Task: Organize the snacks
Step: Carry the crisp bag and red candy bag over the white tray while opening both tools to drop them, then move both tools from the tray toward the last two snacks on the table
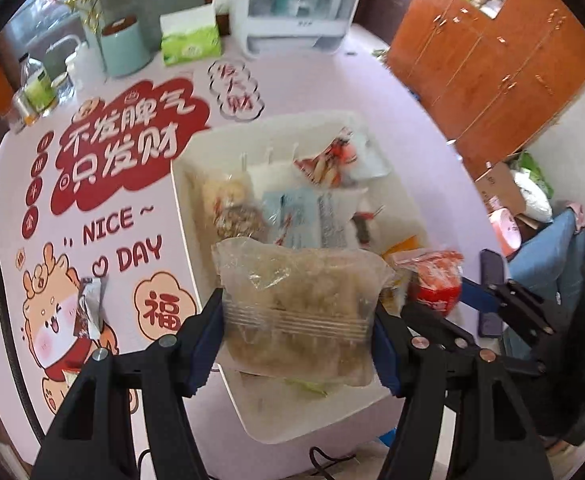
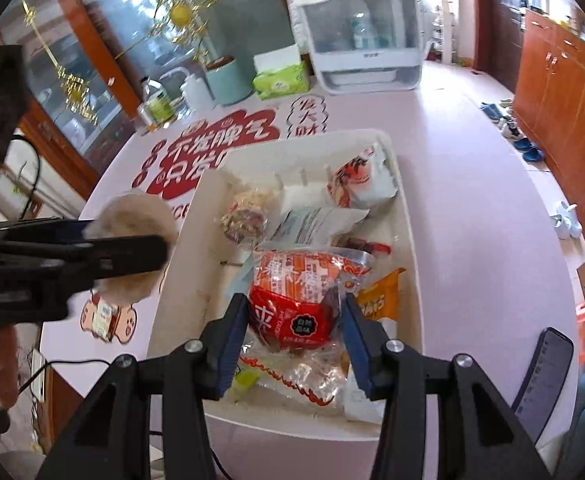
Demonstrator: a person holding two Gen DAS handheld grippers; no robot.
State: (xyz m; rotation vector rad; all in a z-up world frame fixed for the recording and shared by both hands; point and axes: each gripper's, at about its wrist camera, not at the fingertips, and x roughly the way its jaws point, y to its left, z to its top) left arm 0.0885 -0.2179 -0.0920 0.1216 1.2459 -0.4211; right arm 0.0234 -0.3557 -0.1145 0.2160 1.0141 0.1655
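Now your left tongs (image 1: 298, 332) grip a clear snack bag (image 1: 296, 304) by its two sides. The bag is see-through and crinkly, with pale brown bits inside and thin lines across its lower part. It hangs in the air over the near end of the white bin (image 1: 180, 184).

Your right tongs (image 2: 294, 328) grip a red snack bag (image 2: 292, 300). It is bright red at the bottom and orange on top, with big white letters and a small black badge. It sits just above the pile in the bin.

The bin stands on the pink bench (image 1: 140, 216), which has red cartoon writing on it. Inside the bin lie many snacks: a red and white packet (image 2: 358, 178) at the far end, a round clear pack of brown and pale pieces (image 2: 244, 216), a pale blue packet (image 2: 312, 222) in the middle, an orange packet (image 2: 380, 298) by the right wall, and clear wrappers at the near end.

A small wrapped snack (image 1: 90, 308) lies on the bench, left of the bin.
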